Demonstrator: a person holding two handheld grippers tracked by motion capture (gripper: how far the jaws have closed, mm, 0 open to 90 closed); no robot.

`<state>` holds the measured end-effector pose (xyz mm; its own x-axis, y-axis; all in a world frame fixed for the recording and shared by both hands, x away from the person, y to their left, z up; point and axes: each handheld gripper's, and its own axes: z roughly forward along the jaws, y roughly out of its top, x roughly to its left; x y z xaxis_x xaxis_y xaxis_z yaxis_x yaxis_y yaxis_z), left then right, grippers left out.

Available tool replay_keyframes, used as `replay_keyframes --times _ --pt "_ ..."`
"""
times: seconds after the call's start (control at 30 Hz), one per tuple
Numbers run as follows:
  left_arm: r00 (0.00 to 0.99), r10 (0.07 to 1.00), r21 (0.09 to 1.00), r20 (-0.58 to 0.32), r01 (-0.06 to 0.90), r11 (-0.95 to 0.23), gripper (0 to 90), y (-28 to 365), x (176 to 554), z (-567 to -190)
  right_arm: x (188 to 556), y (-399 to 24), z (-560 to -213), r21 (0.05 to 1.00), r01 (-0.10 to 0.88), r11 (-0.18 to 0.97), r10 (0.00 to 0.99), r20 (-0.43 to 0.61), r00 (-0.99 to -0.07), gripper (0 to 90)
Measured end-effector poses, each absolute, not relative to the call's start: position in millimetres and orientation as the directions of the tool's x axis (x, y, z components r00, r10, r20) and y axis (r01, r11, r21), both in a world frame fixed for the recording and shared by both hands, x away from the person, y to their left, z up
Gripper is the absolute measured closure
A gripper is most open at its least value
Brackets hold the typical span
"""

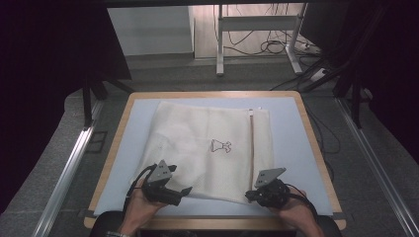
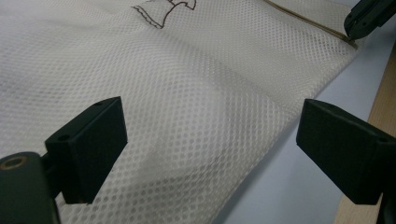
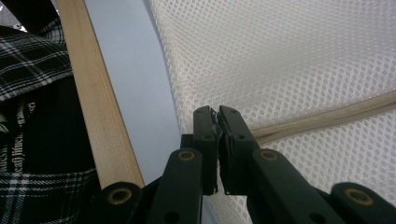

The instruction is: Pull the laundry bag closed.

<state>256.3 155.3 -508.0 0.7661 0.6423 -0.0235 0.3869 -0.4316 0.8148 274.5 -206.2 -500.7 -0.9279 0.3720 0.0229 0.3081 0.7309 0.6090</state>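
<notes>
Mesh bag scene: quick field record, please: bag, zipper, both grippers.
bag: cream mesh bag, flat on the blue mat
print: small dress outline near the middle
zipper: zipper runs along the bag's right side
left gripper: left gripper open over the bag's near left corner
right gripper: right gripper shut at the zipper's near end

— The cream-white mesh laundry bag [image 2: 196, 93] under the left gripper's [image 2: 210, 154] matt black plastic jaws: cloth?

— Netted synthetic cloth, slightly sheeny, with fine round holes. Beside the right gripper [image 3: 218, 116] runs its beige woven zip tape [image 3: 327, 119], duller and denser.

— And below the bag?

— A smooth, matt pale-blue mat [image 3: 130, 74], edged just past that gripper by a light wooden table rim [image 3: 100, 121] — satin, fine-grained.
</notes>
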Motion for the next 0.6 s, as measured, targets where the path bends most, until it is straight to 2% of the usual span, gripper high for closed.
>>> replay_keyframes --times 0.2,0.6 --pt "0.781 0.624 0.83 -0.025 0.364 -0.423 11.6 150.3 256.3 -505.3 274.7 -206.1 -500.6 0.603 0.311 0.735 0.376 0.018 -0.926 85.0" --pt "0.823 0.569 0.819 0.002 0.325 -0.473 9.6 127.3 260.5 -506.0 276.1 -204.1 -501.2 0.596 0.315 0.739 0.377 0.022 -0.926 85.0"
